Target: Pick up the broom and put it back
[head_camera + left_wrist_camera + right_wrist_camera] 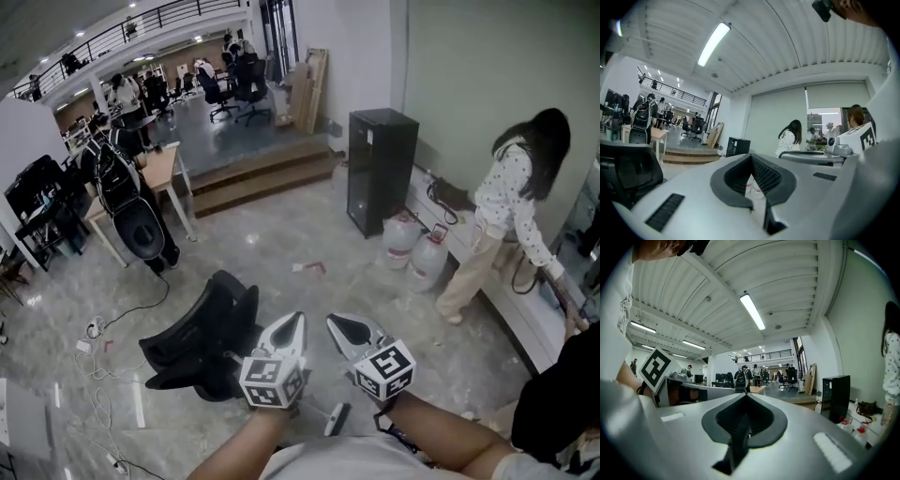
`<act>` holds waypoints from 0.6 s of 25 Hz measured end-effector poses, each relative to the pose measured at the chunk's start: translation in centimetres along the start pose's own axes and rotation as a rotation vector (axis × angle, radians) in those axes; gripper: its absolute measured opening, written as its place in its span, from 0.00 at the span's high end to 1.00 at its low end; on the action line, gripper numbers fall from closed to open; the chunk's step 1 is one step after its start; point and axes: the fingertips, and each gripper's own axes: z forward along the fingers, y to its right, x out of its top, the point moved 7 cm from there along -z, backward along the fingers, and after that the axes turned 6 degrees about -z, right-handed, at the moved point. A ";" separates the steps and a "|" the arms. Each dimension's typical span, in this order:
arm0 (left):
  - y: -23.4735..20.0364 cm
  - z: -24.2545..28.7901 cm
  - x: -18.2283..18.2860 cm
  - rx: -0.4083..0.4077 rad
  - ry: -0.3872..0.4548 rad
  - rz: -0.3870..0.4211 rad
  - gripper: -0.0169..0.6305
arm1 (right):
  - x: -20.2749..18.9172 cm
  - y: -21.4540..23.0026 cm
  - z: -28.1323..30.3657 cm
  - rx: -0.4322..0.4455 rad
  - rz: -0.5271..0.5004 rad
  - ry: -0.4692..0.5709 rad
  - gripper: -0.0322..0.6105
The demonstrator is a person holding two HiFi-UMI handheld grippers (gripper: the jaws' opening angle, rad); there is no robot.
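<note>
I make out no broom in any view. Both grippers are held up level, side by side, in front of the person. In the head view my left gripper [298,319] and my right gripper [334,322] show near the bottom middle, each with its marker cube behind it. In the left gripper view the left gripper [751,155] has its jaw tips together, with nothing between them. The right gripper [746,394] looks the same in its own view, shut and empty. A short dark piece with a pale stick [337,417] lies on the floor under the grippers; what it is I cannot tell.
An overturned black office chair [202,337] lies on the floor left of the grippers. A black cabinet [380,169] and two white gas cylinders [412,248] stand ahead on the right. A person [506,216] bends over a low bench. Cables [103,347] trail at left, beyond them a wooden table [155,173].
</note>
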 end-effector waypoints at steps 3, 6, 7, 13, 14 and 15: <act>0.6 0.0 0.2 -0.014 -0.002 0.001 0.97 | 0.2 -0.3 -0.1 -0.010 0.002 0.001 0.94; 0.9 0.0 0.1 -0.026 -0.007 0.003 0.97 | 0.2 -0.6 -0.2 -0.024 0.008 0.001 0.95; 1.0 0.0 0.1 -0.031 -0.009 0.002 0.97 | 0.2 -0.7 -0.2 -0.027 0.009 0.000 0.94; 2.0 0.4 0.4 -0.051 -0.010 0.009 0.97 | 0.3 -0.1 -0.6 -0.048 0.007 -0.005 0.94; 2.1 0.4 0.3 -0.053 -0.011 0.012 0.97 | 0.3 0.0 -0.7 -0.052 0.011 -0.004 0.94; 2.2 0.3 0.3 -0.055 -0.013 0.014 0.97 | 0.2 -0.1 -0.8 -0.055 0.014 -0.003 0.94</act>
